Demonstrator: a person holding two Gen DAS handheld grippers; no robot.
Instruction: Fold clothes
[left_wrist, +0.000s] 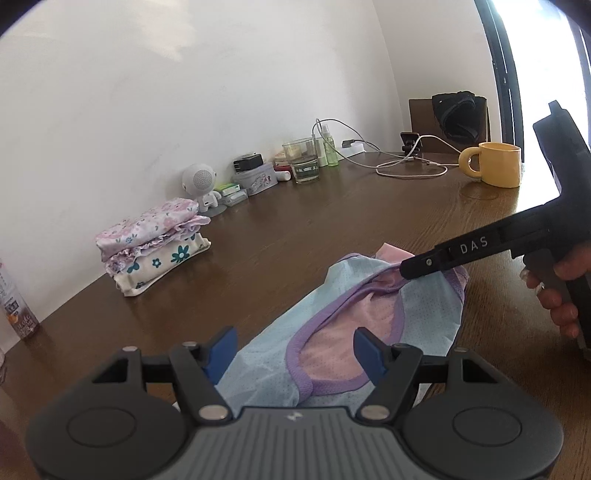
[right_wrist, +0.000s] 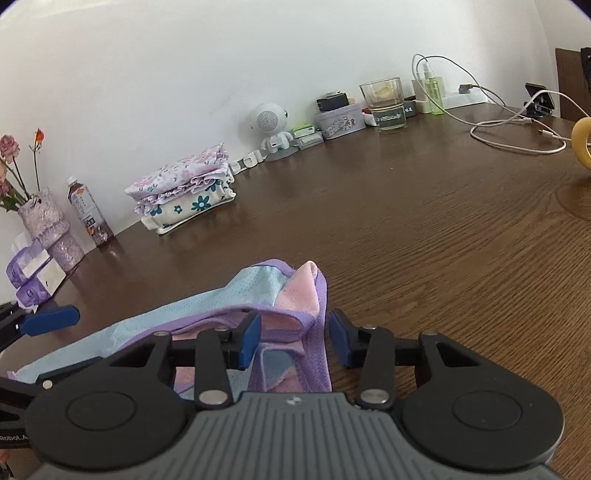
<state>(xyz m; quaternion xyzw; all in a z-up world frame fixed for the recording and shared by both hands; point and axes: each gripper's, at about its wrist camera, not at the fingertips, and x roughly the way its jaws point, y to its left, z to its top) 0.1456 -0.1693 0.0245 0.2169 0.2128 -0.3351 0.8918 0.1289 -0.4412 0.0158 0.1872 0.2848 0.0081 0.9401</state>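
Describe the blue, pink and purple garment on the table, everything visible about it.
The garment is a small piece of perforated mesh-like fabric: light blue panels, a pink inner panel and purple binding along the edges. It lies crumpled and unfolded on the brown wooden table, partly bunched up. The left gripper stands open over its near end, fingers either side of the cloth. The right gripper is open at its other end, purple edging between the fingers.

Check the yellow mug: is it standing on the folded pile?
No. The yellow mug stands on the bare table, far from the folded pile by the wall.
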